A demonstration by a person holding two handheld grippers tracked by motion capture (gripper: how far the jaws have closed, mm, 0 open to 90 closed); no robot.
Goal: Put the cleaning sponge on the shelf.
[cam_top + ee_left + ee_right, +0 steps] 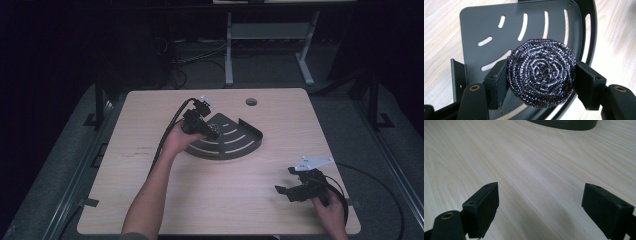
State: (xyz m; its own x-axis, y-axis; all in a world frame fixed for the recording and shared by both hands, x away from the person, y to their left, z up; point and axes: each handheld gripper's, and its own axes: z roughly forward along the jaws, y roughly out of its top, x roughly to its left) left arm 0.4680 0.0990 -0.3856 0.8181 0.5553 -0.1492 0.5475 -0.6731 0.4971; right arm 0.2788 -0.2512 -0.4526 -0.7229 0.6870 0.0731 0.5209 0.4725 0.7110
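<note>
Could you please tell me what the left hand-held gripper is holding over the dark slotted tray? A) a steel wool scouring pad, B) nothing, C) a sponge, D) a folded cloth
A: in the left gripper view, the left hand-held gripper has its jaws pressed against both sides of a coiled steel wool scouring pad, above the slotted tray.

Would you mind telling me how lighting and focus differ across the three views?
High view: dim, room black beyond the table. Left gripper view: bright and sharp, the steel scourer glinting over the slotted rack. Right gripper view: soft sheen on the wood, near pads slightly blurred.
</note>
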